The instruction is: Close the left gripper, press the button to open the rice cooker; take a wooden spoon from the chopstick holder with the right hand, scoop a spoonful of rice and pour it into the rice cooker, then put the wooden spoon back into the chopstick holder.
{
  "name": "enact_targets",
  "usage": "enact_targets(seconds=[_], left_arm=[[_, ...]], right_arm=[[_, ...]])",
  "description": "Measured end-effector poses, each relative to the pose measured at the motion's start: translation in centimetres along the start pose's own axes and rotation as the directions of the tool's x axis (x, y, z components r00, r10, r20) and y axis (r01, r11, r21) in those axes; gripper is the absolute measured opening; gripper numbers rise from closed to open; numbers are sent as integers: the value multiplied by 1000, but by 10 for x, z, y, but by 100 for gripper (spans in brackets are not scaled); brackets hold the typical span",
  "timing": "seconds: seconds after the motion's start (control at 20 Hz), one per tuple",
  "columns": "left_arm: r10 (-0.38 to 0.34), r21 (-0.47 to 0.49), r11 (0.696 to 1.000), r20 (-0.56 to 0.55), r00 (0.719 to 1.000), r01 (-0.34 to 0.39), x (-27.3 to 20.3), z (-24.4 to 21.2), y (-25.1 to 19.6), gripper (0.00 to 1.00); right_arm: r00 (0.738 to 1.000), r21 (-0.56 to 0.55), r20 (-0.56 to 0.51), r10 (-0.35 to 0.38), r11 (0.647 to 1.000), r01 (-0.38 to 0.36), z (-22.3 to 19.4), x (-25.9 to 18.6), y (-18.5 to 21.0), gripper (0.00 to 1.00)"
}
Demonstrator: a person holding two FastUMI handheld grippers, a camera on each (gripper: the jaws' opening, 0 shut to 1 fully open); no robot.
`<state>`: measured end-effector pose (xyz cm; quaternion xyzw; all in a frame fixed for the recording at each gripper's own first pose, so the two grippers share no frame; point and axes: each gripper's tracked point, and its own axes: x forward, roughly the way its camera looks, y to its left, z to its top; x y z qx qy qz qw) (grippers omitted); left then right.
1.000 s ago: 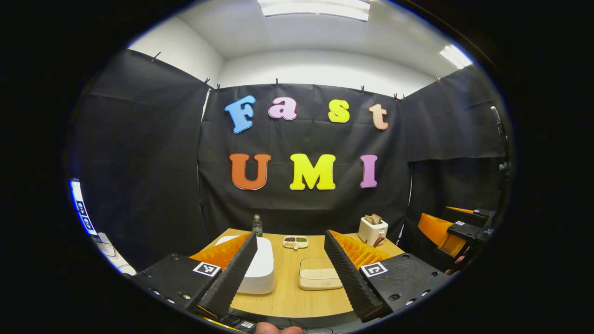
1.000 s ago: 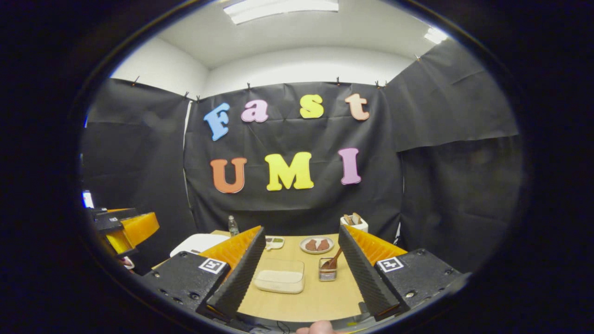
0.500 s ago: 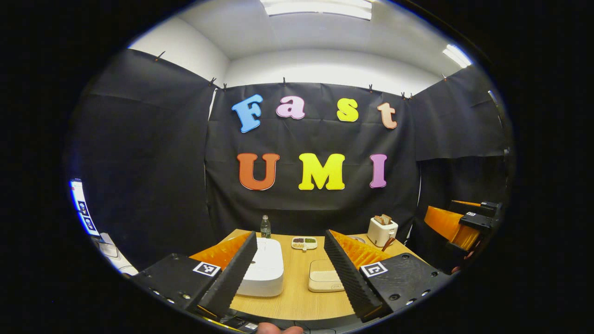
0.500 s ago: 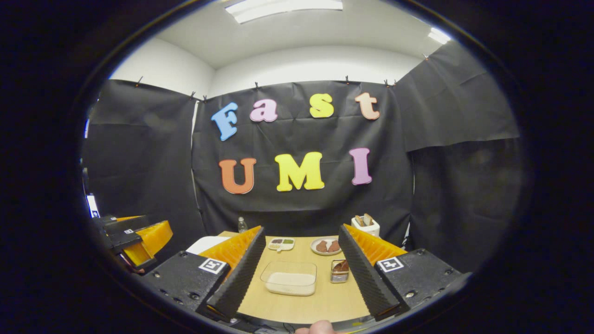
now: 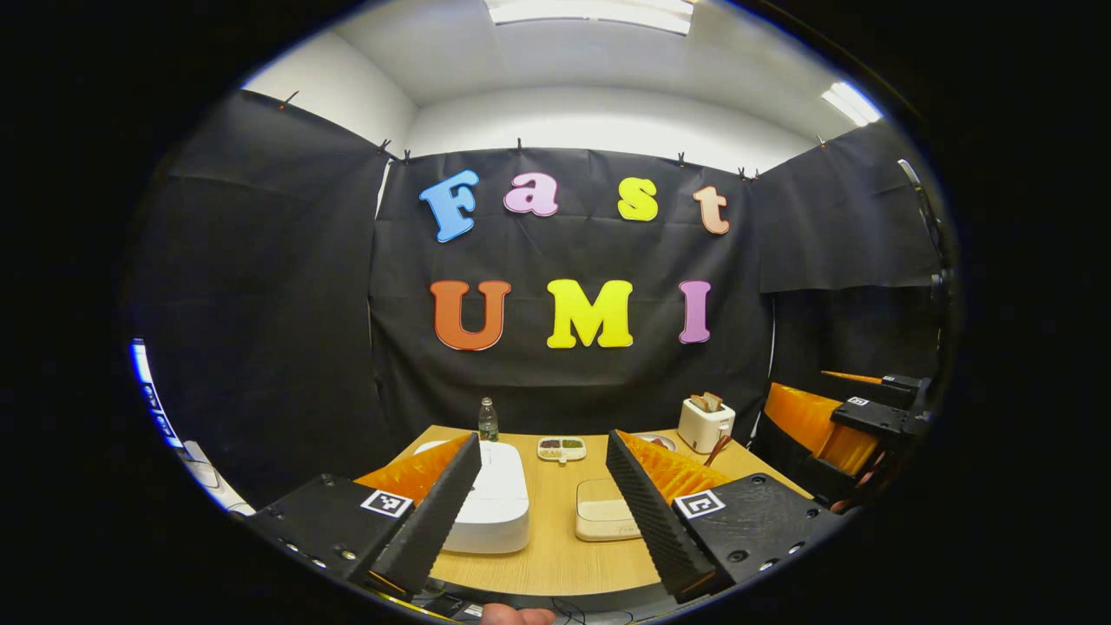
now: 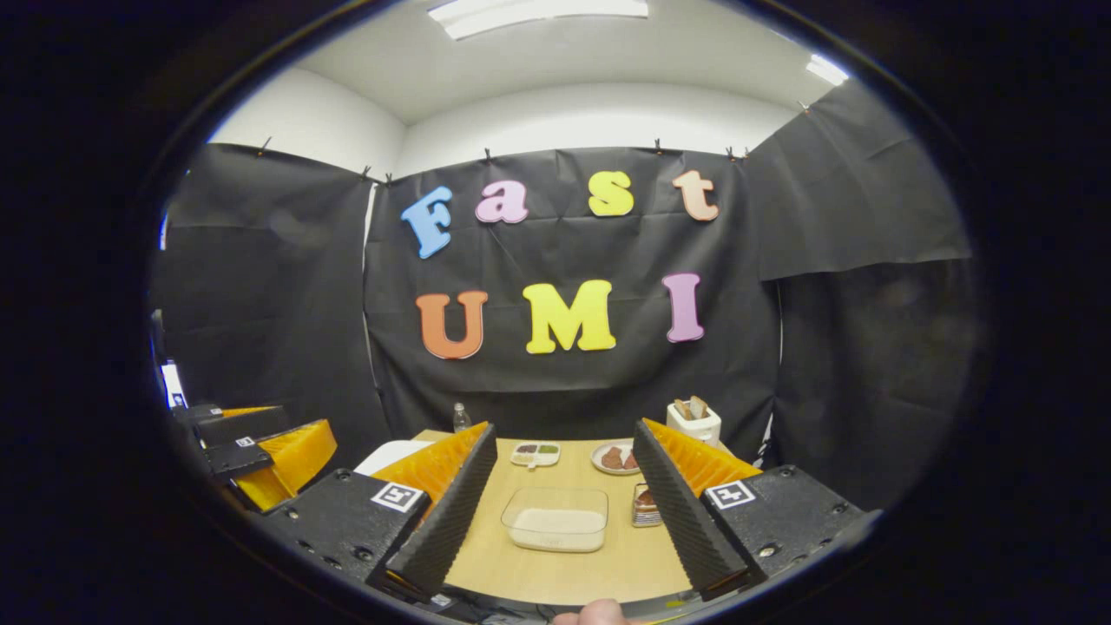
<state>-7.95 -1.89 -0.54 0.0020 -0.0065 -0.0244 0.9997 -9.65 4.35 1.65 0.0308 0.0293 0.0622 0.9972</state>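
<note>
Two grippers hang above the near edge of the table (image 5: 547, 555), both with jaws spread wide and holding nothing. In the left gripper view, the left gripper (image 5: 542, 512) frames the rice cooker (image 5: 495, 508) at about 11 o'clock, partly hidden behind its left finger; well apart, no contact. The cooker is a white, rounded, low box with the lid down. The rice container (image 5: 601, 521) lies at about 1 o'clock, its right part tucked behind the right finger. The right gripper (image 5: 855, 425) shows at 3 o'clock, off the table's right edge.

In the right gripper view, the right gripper (image 6: 564, 512) has the rice container (image 6: 557, 529) squarely between its fingers: clear, shallow, a pale layer of rice in the bottom. The chopstick holder (image 6: 645, 506) stands just right of it, half covered by the right finger; a brown wooden spoon seems to sit in it, too small to tell well. The cooker (image 6: 391, 453) peeks out at 10 o'clock behind the left finger. The left gripper (image 6: 269, 447) shows at 9 o'clock.

Farther back: a small bottle (image 5: 488, 420), a divided dish (image 5: 561, 449), a plate with brown pieces (image 6: 614, 457), a white toaster with bread (image 6: 693, 420). A fingertip (image 6: 594, 615) shows at 6 o'clock.
</note>
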Motion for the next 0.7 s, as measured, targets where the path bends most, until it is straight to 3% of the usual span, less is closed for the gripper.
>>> enact_targets(seconds=[0.4,0.5,0.65,0.7], left_arm=[[-38,-30,999,-5,999,38,-1,1,15,94],[-49,-30,998,-11,999,49,-1,-3,19,94],[-73,-8,997,-3,997,73,-3,-6,22,94],[-76,-4,997,-4,997,76,-3,-7,23,94]], right_arm=[[1000,3,-5,-22,1000,22,-2,-6,24,100],[1000,-12,15,-22,1000,22,-2,-8,33,96],[999,-2,32,-32,999,32,-7,-9,42,100],[999,6,31,-32,999,32,-9,-10,46,96]])
